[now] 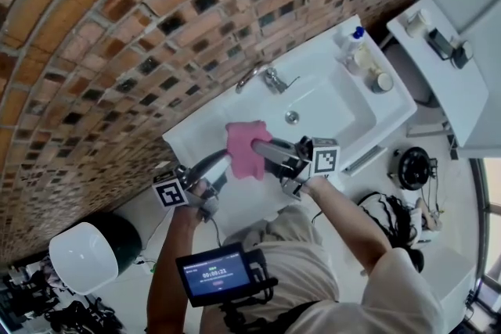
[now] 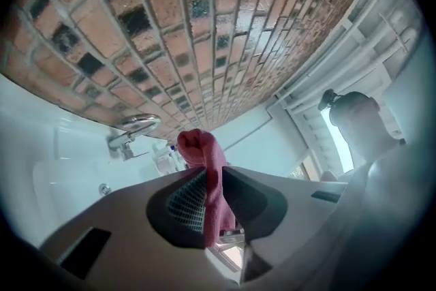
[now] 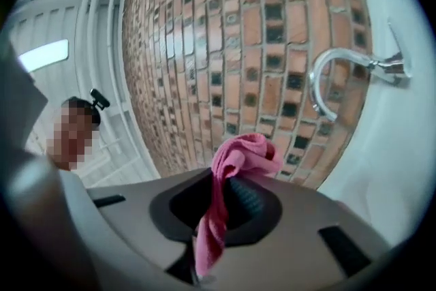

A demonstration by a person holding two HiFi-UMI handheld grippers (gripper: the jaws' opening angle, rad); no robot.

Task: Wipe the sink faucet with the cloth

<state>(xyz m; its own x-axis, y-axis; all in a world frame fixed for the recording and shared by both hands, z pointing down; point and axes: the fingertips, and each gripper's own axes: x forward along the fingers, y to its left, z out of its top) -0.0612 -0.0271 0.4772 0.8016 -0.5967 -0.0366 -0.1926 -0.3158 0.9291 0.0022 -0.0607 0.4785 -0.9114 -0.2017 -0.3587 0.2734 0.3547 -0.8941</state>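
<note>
Clamped on pink cloth (image 2: 201, 150) at left gripper (image 2: 208, 180), fold bulging above jaws. Clamped tight on same cloth at right gripper (image 3: 228, 187) too. Held bunched between both over front of sink (image 1: 333, 117), well short of faucet (image 1: 262, 77). Could drop cloth into basin if left grip slackens. Could yank it free by pulling grippers apart. Could knock bottles (image 1: 356, 47) when reaching in.

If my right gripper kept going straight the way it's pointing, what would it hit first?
The right gripper would probably meet the brick wall first, carrying the pink cloth pinched in its tongs; the faucet sits off to the right of that line. Depth is unclear.
</note>
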